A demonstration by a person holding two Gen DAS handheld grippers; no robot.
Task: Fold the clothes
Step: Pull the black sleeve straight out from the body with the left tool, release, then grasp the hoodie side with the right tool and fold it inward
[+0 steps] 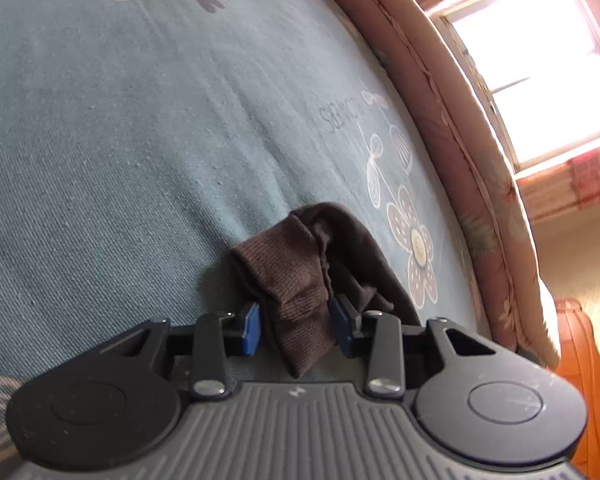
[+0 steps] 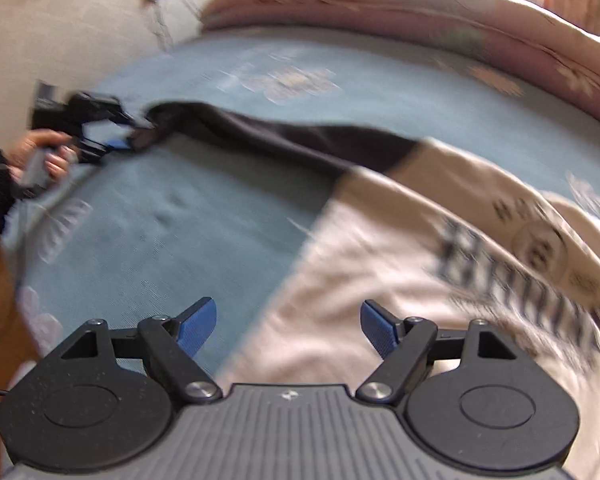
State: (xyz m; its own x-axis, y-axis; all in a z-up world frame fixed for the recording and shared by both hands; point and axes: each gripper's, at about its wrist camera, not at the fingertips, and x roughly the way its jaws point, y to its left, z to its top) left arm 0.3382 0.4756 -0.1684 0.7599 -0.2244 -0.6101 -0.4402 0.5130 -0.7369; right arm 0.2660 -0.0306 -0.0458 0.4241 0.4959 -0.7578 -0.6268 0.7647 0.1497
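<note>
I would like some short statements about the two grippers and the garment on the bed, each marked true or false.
1. The left gripper is clamped on the dark brown ribbed cuff. True.
2. The right gripper holds the cream sweatshirt body. False: its jaws stand wide apart and hold nothing.
3. The garment lies on a blue-grey bedsheet with white flower prints. True.
4. The dark brown sleeve is folded over the cream body. False: it stretches away from it toward the left gripper.
5. The cream body is plain. False: it carries dark lettering.
</note>
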